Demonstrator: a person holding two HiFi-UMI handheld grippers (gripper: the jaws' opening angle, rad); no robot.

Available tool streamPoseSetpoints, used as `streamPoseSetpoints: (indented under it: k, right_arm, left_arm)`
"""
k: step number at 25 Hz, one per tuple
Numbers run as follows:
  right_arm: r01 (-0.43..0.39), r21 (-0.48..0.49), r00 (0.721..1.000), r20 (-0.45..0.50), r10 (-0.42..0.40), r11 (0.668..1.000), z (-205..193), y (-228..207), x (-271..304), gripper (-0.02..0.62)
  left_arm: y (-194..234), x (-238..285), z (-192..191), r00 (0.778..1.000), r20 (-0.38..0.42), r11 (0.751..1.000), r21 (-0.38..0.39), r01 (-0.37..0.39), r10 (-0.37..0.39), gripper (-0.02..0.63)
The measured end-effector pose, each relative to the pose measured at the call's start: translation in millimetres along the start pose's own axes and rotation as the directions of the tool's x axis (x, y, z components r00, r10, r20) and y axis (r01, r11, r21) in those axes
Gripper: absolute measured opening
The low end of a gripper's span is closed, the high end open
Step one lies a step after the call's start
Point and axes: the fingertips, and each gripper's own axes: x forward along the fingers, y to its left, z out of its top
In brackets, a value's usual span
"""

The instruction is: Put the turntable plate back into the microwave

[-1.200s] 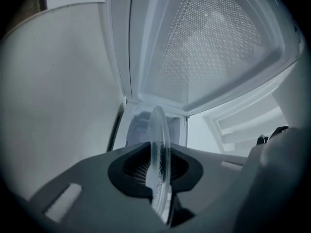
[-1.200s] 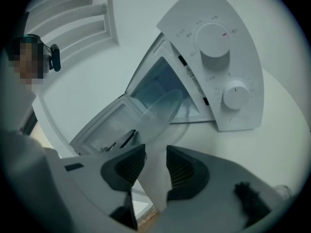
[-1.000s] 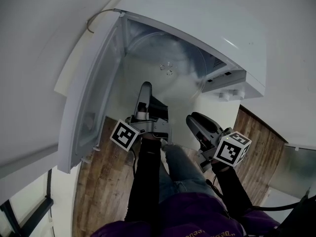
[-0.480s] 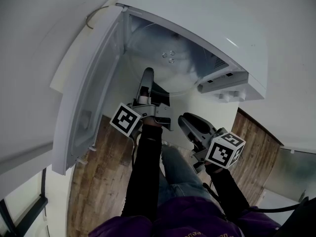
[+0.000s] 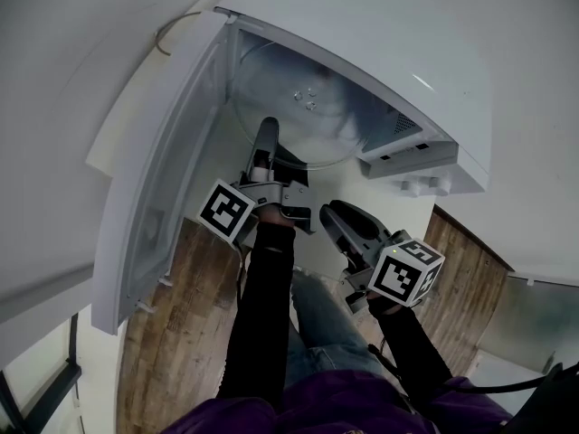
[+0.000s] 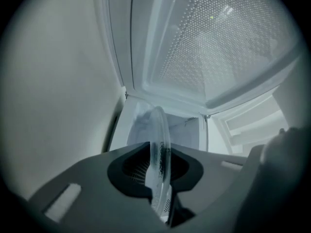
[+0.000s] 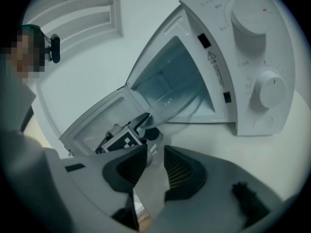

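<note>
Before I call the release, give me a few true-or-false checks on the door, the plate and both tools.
The microwave door is open. True.
The left tool is clamped on the glass plate's rim. True.
The right tool holds the plate too. False: its jaws have just been closing but stand apart, nothing between them.
The plate lies on the floor. False: it is held up at the microwave's opening, partly inside.

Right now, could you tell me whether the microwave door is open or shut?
Open. The door stands swung wide from the microwave, and the cavity shows, with the turntable plate partly inside.
</note>
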Motion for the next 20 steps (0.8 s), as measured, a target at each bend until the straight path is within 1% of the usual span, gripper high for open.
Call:
streamPoseSetpoints:
  k: [6, 13, 16, 20]
  right_arm:
    - [0.025, -0.014, 0.999, 0.042, -0.025, 1.0, 17, -8, 15, 0.115]
    - [0.038, 0.014, 0.994, 0.102, -0.039, 0.999, 36, -12, 26, 0.115]
    - [0.037, 0.032, 0.992, 0.123, -0.04, 0.999, 42, -12, 30, 0.115]
    - [0.056, 0.069, 0.987, 0.147, -0.065, 0.996, 48, -16, 35, 0.115]
  left_arm:
    - [2, 9, -1, 1.0, -0.014, 1.0, -0.009, -0.012, 0.012, 0.051]
    - [3, 19, -2, 0.999, -0.031, 1.0, -0.014, -0.02, 0.02, 0.052]
    - [6, 21, -3, 0.999, -0.028, 0.999, -0.025, -0.029, 0.029, 0.054]
    - [9, 23, -3, 1.0, -0.016, 0.999, -0.046, -0.022, 0.022, 0.054]
